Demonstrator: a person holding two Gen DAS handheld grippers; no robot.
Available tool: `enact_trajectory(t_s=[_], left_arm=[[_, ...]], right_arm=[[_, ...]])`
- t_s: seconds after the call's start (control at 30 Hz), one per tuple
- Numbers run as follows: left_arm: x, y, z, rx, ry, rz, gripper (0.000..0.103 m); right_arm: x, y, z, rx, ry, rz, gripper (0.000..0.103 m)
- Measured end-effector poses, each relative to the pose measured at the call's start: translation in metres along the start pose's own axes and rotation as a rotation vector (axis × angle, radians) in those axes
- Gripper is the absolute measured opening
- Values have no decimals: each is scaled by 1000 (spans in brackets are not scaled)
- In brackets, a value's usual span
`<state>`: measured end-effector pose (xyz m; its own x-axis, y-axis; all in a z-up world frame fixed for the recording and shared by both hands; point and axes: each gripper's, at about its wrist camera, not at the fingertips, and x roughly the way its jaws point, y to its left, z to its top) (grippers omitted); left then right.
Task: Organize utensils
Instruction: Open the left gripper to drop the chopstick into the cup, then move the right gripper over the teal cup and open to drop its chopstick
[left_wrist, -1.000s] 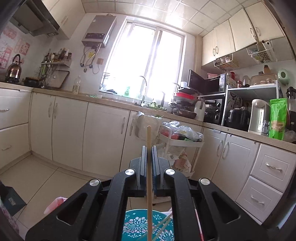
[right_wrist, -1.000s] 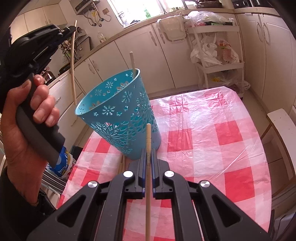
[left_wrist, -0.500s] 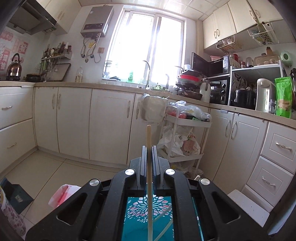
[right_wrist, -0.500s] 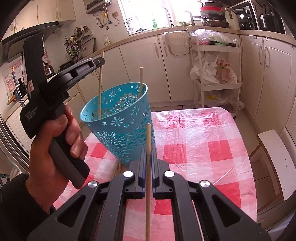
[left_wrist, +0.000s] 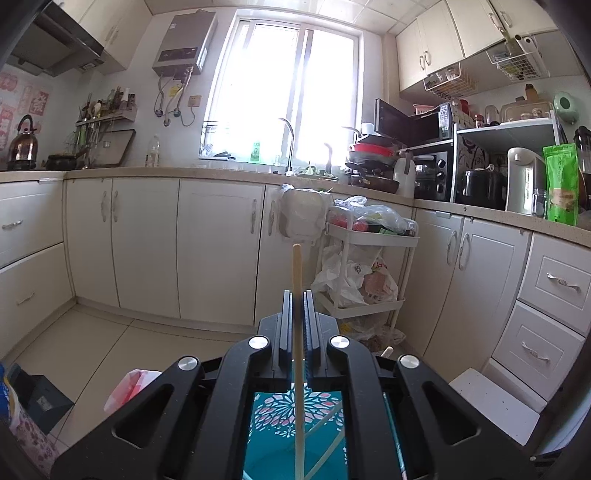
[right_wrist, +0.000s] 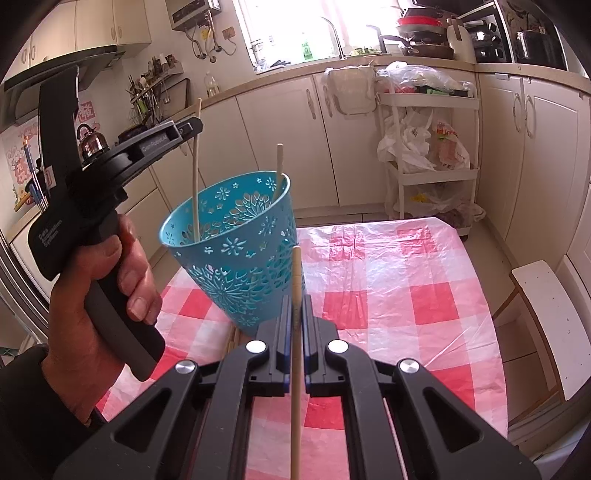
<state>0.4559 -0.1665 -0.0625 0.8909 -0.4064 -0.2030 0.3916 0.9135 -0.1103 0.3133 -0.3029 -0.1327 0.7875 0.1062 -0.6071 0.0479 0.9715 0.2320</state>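
Item 1, nearest: right gripper (right_wrist: 295, 308), jaws clamped on a wooden chopstick (right_wrist: 296, 332) that stands upright between them, its top level with the lower wall of the cup. It waits just short of the cup, over the red-checked tablecloth (right_wrist: 388, 295).

Item 2: turquoise perforated cup (right_wrist: 236, 251), the utensil holder, standing at the near left part of the table and tilting toward the camera in this fisheye view. One chopstick (right_wrist: 279, 166) already leans inside against the far rim. More sticks (right_wrist: 232, 338) appear to lie on the cloth at the cup's foot, mostly hidden.

Item 3: left gripper (right_wrist: 194, 127), held by a person's hand (right_wrist: 110, 295) above and left of the cup, pinched shut on a second chopstick (right_wrist: 195, 177) whose lower end is already inside the mouth. The left wrist view confirms it: stick (left_wrist: 297, 332) gripped between the pads, cup interior (left_wrist: 280, 417) directly below.

Item 4, far: kitchen cabinets (right_wrist: 280, 122), white trolley (right_wrist: 428, 147) with bags, window.

Risks, as judged:
- Letting go with the tip high could make the stick bounce or tip over the rim.
- The light cup may topple if the stick or gripper pushes its wall sideways; nothing steadies it.
- Two grippers converging on one narrow mouth could collide, so the right one should hold off until the left clears.
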Motion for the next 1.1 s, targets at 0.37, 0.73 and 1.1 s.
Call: enact_trajectory(t_s=[0.37,0.73,1.1], left_arm=[[-17,9,-16,20,87,10,5],[-77,34,-26,-103,162,139,57],[-97,64,-22,-173,169,203,76]], right_arm=[[-4,-3,1,27,-8,11,6],[-33,-9,17,89,-154,102,6],[-31,30,114,128,-359,175,6]])
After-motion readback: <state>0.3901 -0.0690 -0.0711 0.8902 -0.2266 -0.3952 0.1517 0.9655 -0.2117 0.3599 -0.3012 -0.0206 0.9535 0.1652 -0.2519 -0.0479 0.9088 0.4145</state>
